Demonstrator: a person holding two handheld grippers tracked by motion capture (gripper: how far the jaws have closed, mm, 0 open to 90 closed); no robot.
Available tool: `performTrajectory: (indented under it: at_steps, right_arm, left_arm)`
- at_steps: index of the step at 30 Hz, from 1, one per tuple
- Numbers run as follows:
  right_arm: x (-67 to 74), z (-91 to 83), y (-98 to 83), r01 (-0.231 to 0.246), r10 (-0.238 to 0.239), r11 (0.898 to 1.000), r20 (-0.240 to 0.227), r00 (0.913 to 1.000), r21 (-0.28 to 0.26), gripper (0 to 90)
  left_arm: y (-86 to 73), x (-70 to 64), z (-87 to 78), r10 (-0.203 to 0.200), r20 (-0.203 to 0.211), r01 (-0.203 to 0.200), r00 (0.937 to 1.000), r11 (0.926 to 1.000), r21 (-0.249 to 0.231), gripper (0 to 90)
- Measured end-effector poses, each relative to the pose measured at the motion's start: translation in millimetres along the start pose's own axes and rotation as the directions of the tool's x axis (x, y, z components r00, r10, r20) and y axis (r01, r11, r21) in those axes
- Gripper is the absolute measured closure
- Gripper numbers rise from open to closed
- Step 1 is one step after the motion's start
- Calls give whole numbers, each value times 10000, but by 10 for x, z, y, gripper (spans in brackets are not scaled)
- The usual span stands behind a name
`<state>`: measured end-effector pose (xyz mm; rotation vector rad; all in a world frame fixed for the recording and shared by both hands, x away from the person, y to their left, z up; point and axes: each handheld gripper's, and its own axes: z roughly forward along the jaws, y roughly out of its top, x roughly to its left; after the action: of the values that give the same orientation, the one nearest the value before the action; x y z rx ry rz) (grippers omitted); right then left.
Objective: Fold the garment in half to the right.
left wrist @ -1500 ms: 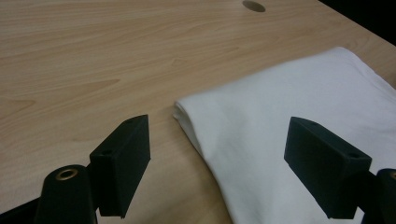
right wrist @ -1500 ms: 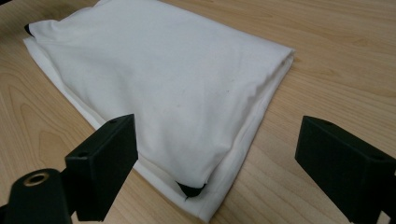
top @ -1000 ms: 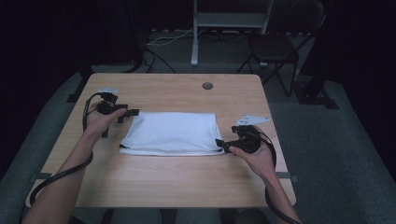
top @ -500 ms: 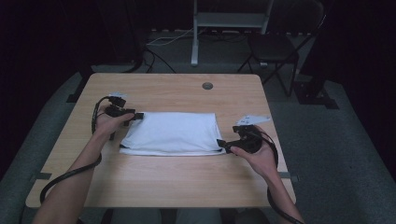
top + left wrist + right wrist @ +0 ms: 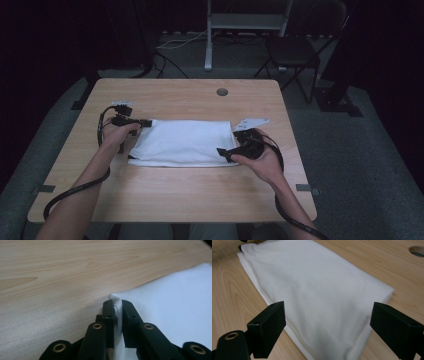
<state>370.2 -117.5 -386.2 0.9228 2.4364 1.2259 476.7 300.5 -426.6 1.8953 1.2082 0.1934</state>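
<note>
Folded white cloth (image 5: 185, 142), soft, light and floppy, mid-desk (image 5: 200, 200). Left hand-held gripper (image 5: 117, 312) just closed, pinching cloth's far-left corner. Right hand-held gripper (image 5: 327, 322) wide apart over cloth's right end (nothing gripped). Best taken by corners.

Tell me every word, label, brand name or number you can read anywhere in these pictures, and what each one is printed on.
None: no readable text stands anywhere.
Folded white cloth: plain, no print or tag showing.
Wooden table: bare wood grain and a round cable hole, no label.
Left gripper, clamped on the cloth's corner: black jaws with brass rivets, no marking.
Right gripper, jaws open around the cloth's end: no marking.
</note>
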Motion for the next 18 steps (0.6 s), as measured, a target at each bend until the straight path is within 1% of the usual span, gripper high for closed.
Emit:
performTrajectory:
  at_steps: [2, 3, 4, 6, 8, 11, 13, 15, 17, 18]
  right_arm:
    - [54, 72, 65, 207, -206, 9998, -145, 9997, 28, 124]
    - [89, 113, 102, 301, -300, 9995, -224, 9993, 42, 124]
    - [125, 151, 137, 405, -403, 9991, -320, 9987, 78, 124]
    - [190, 225, 200, 602, -597, 9982, -471, 9971, 72, 125]
    - [245, 289, 251, 706, -700, 9975, -621, 9956, 76, 124]
    - [306, 383, 330, 803, -790, 9967, -812, 9936, 128, 125]
    - [356, 465, 390, 833, -820, 9965, -974, 9919, 86, 125]
    - [425, 563, 449, 958, -937, 9953, -1163, 9888, 127, 134]
    - [507, 671, 510, 1142, -1111, 9933, -1361, 9845, 153, 134]
    - [545, 727, 543, 1310, -1274, 9913, -1457, 9811, 147, 145]
  left_arm:
    - [11, -18, -29, -147, 227, 148, 9996, 9999, -45, 848]
    - [23, -27, -39, -90, 254, 90, 9996, 10000, -16, 850]
    - [33, -36, -47, -143, 286, 145, 9995, 9999, -61, 851]
    - [53, -43, -68, -196, 315, 199, 9993, 9998, -100, 851]
    - [71, -55, -89, -147, 286, 150, 9995, 9998, -121, 851]
    - [89, -77, -106, -211, 309, 214, 9993, 9997, -105, 851]
    - [99, -93, -106, -168, 284, 168, 9995, 9999, 0, 851]
    - [109, -105, -111, -241, 317, 239, 9992, 9997, 66, 851]
    - [121, -117, -124, -129, 237, 125, 9996, 9998, 154, 851]
    - [125, -126, -126, -106, 203, 101, 9997, 9997, 208, 851]
